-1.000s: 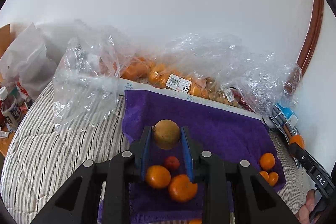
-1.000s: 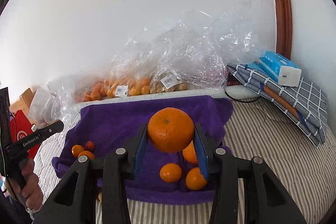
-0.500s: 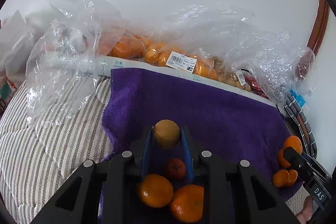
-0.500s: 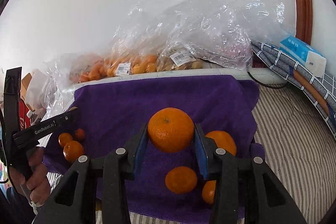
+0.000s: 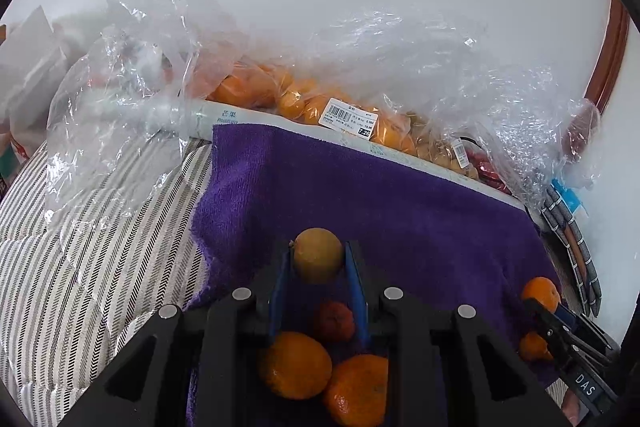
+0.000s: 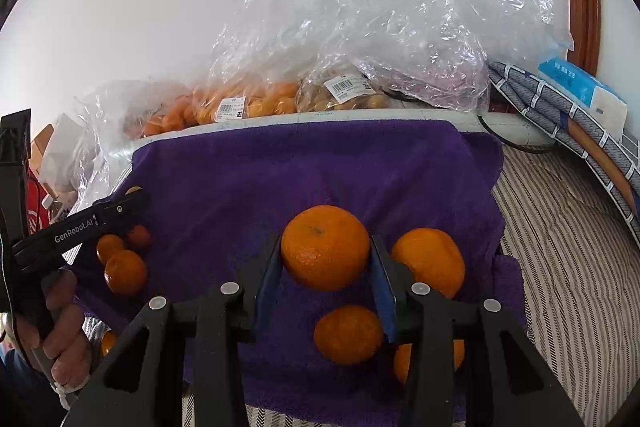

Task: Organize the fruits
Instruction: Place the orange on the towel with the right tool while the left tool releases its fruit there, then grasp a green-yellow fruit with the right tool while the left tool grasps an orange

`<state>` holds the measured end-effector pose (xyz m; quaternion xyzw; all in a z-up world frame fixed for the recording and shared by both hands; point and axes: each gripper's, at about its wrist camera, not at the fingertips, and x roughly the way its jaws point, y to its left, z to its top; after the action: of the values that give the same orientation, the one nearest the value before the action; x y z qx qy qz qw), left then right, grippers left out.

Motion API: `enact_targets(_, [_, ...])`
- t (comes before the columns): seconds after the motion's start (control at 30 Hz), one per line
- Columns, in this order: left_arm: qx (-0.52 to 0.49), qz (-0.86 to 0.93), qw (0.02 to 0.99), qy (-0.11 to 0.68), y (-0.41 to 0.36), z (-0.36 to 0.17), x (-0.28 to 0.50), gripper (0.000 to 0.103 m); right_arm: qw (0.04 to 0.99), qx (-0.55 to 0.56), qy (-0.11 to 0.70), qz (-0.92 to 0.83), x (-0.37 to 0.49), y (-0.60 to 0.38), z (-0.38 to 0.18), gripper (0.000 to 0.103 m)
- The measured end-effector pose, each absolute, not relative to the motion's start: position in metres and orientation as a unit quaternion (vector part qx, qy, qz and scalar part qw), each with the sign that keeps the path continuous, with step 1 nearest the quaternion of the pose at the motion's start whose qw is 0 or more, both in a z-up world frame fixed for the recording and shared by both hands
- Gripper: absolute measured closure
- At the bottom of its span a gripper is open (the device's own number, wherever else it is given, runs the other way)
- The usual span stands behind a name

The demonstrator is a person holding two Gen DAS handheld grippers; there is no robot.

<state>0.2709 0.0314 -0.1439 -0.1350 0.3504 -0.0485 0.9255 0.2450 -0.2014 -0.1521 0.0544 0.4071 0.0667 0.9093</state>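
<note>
Where the left view shows none, blue tissue pack (image 6: 582,93), right view

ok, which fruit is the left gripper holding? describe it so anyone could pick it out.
On the purple towel spread over the striped bedding, find the left gripper. Clamped between its blue pads is a round yellow-brown fruit. It is duller and browner than the bright orange mandarins lying on the towel below it.

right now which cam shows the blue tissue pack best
The right wrist view: the blue tissue pack lies in full sight on the folded checked cloth at the right edge. In the left wrist view only a blue sliver shows, squeezed against the frame edge behind the clear plastic bags.
</note>
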Motion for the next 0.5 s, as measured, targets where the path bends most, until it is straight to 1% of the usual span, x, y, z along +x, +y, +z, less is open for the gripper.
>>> enact_targets(0.07, [-0.135, -0.048, 0.926, 0.350, 0.032, -0.143, 0.270, 0.076, 0.910, 0.050, 0.406, 0.061, 0.243, -0.201, -0.151, 0.059])
enact_targets(0.13, [-0.136, -0.047, 0.926, 0.349, 0.032, -0.142, 0.268, 0.074, 0.913, 0.049, 0.400, 0.059, 0.237, -0.201, -0.147, 0.052])
enact_targets(0.2, [-0.131, -0.047, 0.930, 0.340, 0.034, -0.139, 0.264, 0.074, 0.918, 0.054, 0.387, 0.065, 0.227, -0.201, -0.139, 0.050])
enact_targets(0.23, [-0.127, -0.043, 0.934, 0.332, 0.037, -0.136, 0.261, 0.074, 0.922, 0.053, 0.377, 0.072, 0.221, -0.200, -0.134, 0.046])
enact_targets(0.27, [-0.123, -0.041, 0.937, 0.325, 0.040, -0.133, 0.257, 0.072, 0.924, 0.046, 0.372, 0.072, 0.215, -0.197, -0.129, 0.045])
enact_targets(0.33, [-0.107, -0.032, 0.939, 0.325, 0.046, -0.125, 0.250, 0.063, 0.925, 0.036, 0.373, 0.068, 0.200, -0.190, -0.121, 0.045])
enact_targets(0.4, [-0.091, -0.018, 0.938, 0.334, 0.054, -0.120, 0.244, 0.063, 0.923, 0.042, 0.375, 0.080, 0.182, -0.184, -0.114, 0.046])
enact_targets(0.43, [-0.093, -0.015, 0.937, 0.336, 0.061, -0.119, 0.238, 0.063, 0.921, 0.044, 0.377, 0.091, 0.172, -0.180, -0.112, 0.049])
enact_targets(0.5, [-0.104, -0.017, 0.933, 0.343, 0.073, -0.115, 0.223, 0.063, 0.917, 0.044, 0.381, 0.110, 0.156, -0.170, -0.109, 0.052])
